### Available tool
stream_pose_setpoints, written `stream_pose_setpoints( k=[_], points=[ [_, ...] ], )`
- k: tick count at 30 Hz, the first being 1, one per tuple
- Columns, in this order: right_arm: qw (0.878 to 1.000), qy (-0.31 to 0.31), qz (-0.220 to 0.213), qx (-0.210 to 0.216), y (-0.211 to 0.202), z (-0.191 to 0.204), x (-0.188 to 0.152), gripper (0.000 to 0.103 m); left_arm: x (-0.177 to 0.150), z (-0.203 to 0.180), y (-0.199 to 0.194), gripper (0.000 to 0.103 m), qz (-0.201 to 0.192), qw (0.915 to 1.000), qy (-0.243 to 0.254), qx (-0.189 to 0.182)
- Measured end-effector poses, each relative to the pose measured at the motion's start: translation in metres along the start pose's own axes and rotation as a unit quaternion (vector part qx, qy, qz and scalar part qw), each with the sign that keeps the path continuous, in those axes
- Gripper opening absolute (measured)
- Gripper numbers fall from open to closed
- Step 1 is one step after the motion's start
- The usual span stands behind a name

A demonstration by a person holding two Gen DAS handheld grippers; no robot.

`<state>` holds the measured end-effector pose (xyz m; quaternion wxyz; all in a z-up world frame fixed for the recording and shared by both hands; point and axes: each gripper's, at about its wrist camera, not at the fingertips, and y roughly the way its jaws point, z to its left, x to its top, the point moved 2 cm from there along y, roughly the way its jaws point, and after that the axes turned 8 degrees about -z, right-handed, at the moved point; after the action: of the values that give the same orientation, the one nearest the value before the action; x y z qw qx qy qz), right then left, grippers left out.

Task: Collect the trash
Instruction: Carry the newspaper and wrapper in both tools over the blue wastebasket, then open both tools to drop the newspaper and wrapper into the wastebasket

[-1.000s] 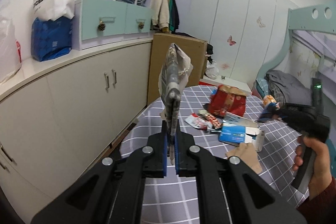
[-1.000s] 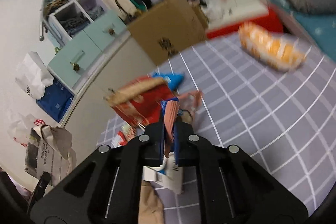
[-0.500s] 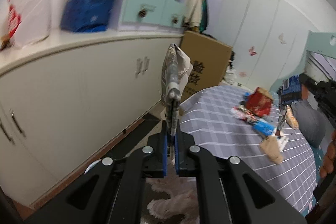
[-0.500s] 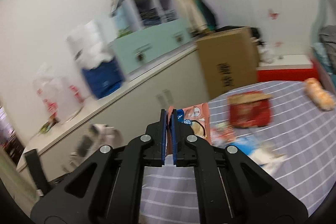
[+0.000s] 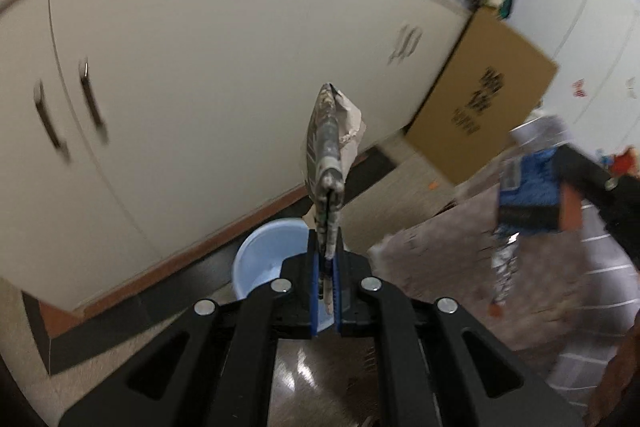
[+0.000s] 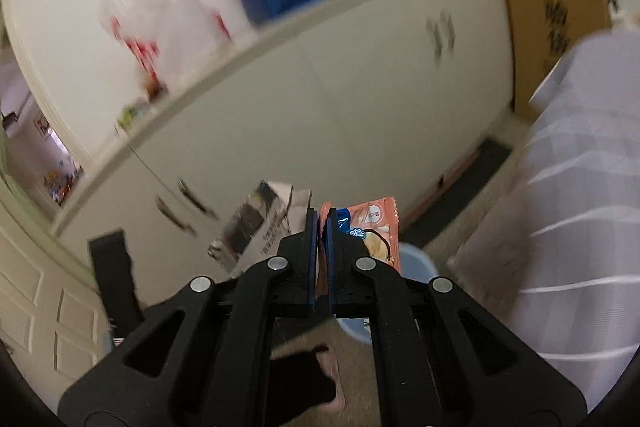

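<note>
so far only midway: left gripper [image 5: 327,291] clenched on a paper scrap [image 5: 330,147], right gripper [image 6: 320,263] clenched on a wrapper [image 6: 374,231], both near the bin [image 5: 264,259], nothing dropped in yet.

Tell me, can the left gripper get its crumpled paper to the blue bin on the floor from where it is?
Probably yes. The left gripper, shut on the crumpled paper, points down at the blue bin just beyond its fingertips; nothing shows between them, and the bin's mouth looks open.
</note>
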<state>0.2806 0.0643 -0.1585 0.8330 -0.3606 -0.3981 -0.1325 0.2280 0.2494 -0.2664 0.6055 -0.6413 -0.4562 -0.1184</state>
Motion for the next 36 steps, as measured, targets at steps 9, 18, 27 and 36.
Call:
stream_pose_setpoints(
  k=[9, 18, 27, 36],
  points=[
    [0.991, 0.026, 0.123, -0.043, 0.159, -0.041, -0.084, 0.005, -0.052, 0.054, 0.097, 0.005, 0.107, 0.9932, -0.029, 0.037],
    [0.981, 0.055, 0.175, -0.069, 0.212, -0.072, -0.127, 0.062, -0.085, 0.07, 0.155, 0.005, 0.158, 0.986, -0.038, 0.037],
    [0.975, 0.046, 0.176, -0.126, 0.204, -0.095, -0.136, 0.062, -0.102, 0.062, 0.192, 0.006, 0.199, 0.9793, -0.03, 0.024],
    [0.969, -0.009, 0.129, -0.212, 0.172, -0.101, -0.122, 0.066, -0.084, 0.032, 0.198, 0.009, 0.187, 0.9822, -0.001, 0.014]
  ],
)
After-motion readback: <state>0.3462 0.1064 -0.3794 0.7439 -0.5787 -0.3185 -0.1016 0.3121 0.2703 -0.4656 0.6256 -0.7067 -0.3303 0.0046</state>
